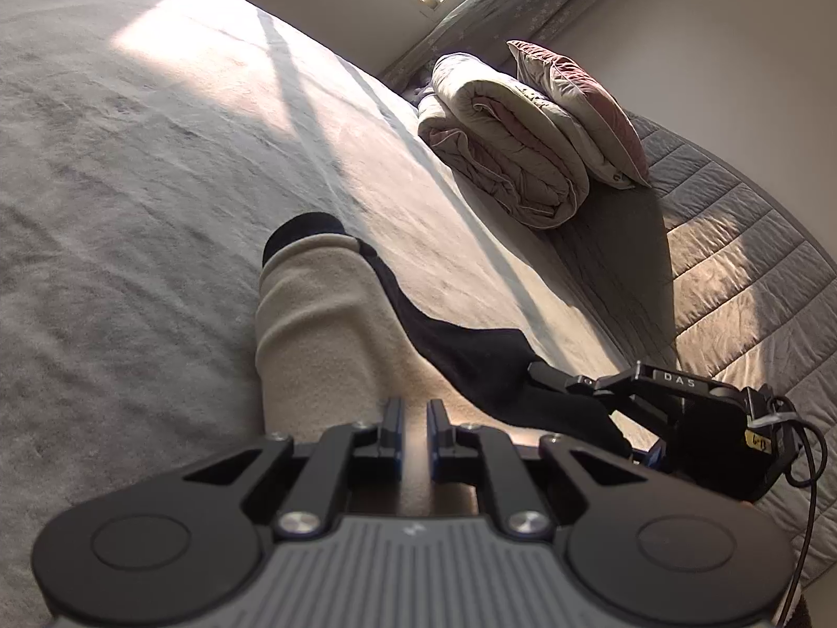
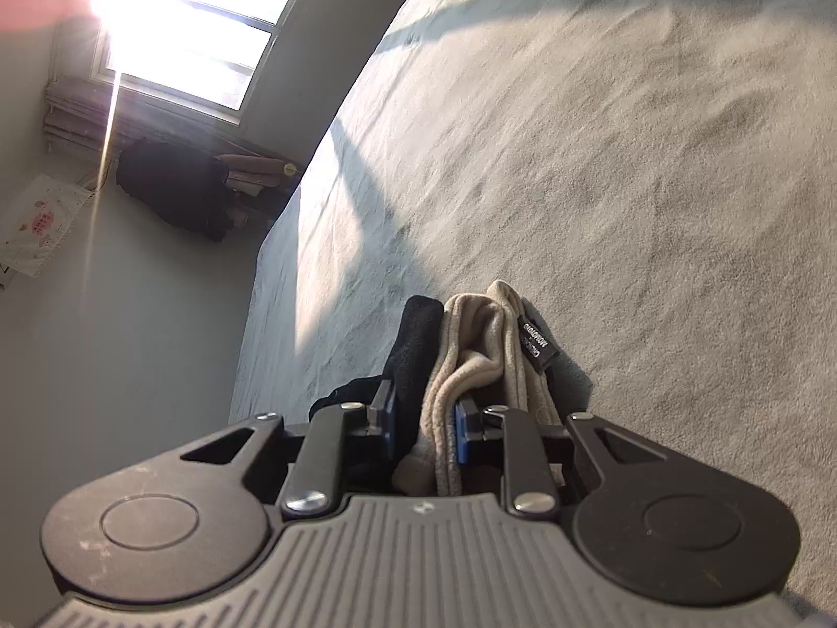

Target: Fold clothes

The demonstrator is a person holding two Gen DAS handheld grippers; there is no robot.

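A beige fleece garment (image 1: 314, 324) with a black lining (image 1: 471, 356) lies stretched on the grey bed cover (image 1: 131, 157). In the left wrist view my left gripper (image 1: 415, 411) is shut on the garment's near beige edge, its fingers a narrow slit apart. My right gripper (image 1: 544, 374) reaches in from the right and pinches the black part. In the right wrist view my right gripper (image 2: 425, 421) is shut on a bunch of the garment (image 2: 481, 345). Beige and black layers are pressed between its blue pads (image 2: 463, 432). A black label (image 2: 536, 343) sticks out of the bunch.
A folded quilt (image 1: 502, 146) and a pillow (image 1: 580, 104) lie at the far end of the bed, on a grey quilted mat (image 1: 732, 240). The bed's edge (image 2: 272, 240) drops to the floor. A dark pile (image 2: 172, 188) sits below a bright window (image 2: 199, 52).
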